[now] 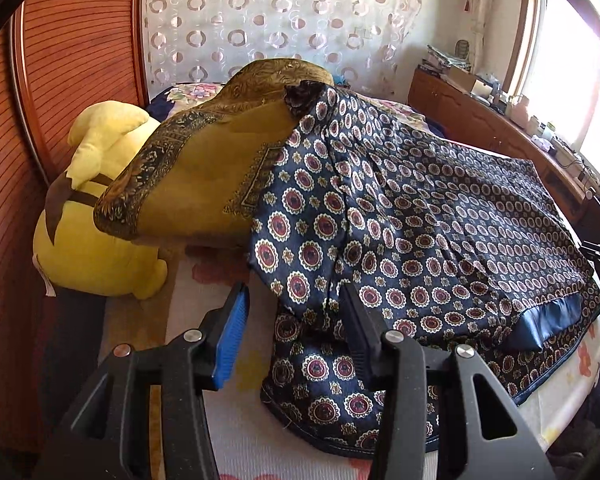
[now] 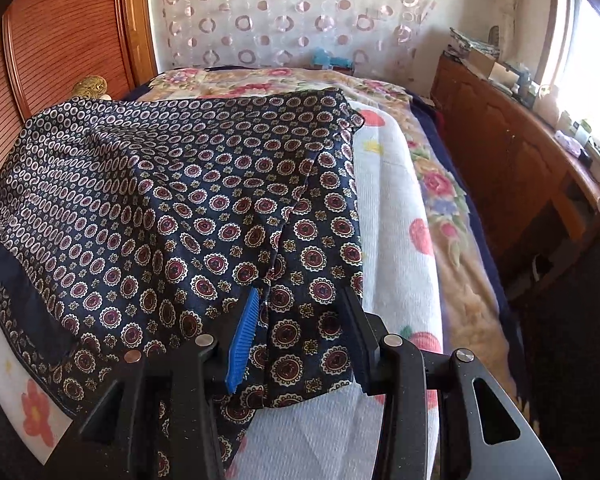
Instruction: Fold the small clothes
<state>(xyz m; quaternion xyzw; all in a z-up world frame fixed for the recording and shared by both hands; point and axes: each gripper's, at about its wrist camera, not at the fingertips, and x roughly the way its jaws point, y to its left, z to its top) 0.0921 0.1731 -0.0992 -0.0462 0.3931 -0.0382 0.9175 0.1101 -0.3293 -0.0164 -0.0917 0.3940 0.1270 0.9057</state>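
Note:
A navy garment point(image 1: 440, 220) printed with red and white medallions lies spread over the bed, its far left part draped up against a cushion. My left gripper point(image 1: 296, 292) is open low over the garment's near left corner. Its blue pad point(image 1: 230, 336) stands clear of the cloth on the left, and the other finger rests over the fabric. In the right wrist view the same garment point(image 2: 180, 200) covers the left half of the bed. My right gripper point(image 2: 302, 294) is open, and the near right corner lies loose between its fingers.
A mustard cushion point(image 1: 204, 172) and a yellow plush toy point(image 1: 96, 232) sit by the wooden headboard point(image 1: 72, 60). A white flowered blanket point(image 2: 392, 220) covers the bed, with a floral quilt point(image 2: 440, 184) beyond it. A cluttered wooden cabinet point(image 2: 512, 168) runs under the window.

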